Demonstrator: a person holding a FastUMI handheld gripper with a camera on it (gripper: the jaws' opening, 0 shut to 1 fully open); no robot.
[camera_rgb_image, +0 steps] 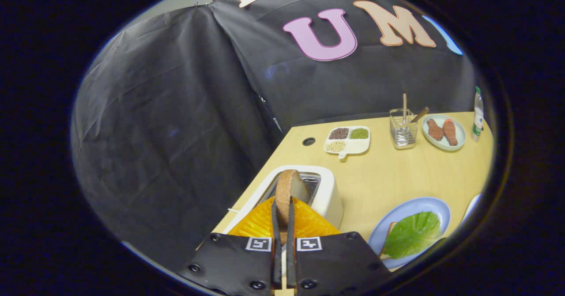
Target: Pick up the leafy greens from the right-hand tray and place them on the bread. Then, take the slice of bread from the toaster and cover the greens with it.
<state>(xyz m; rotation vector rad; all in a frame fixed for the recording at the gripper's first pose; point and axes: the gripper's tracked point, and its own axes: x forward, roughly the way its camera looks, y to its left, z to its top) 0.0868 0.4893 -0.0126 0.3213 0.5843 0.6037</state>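
Between the closed jaws, bread slice [289, 190] stands edge-on above toaster [324, 199].

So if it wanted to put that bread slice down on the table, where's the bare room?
The tool grips the bread slice above the toaster. Bare wood lies between the toaster, the divided dish and the blue plate. The back is crowded: wire basket, green plate, bottle.

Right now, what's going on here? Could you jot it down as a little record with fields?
gripper: gripper shut on the bread slice
bread slice: edge-on between the fingers, above the toaster
greens: leaf lying on bread on the blue plate
beyond: divided dish, wire holder, green plate, bottle
left to do: cover the leaf
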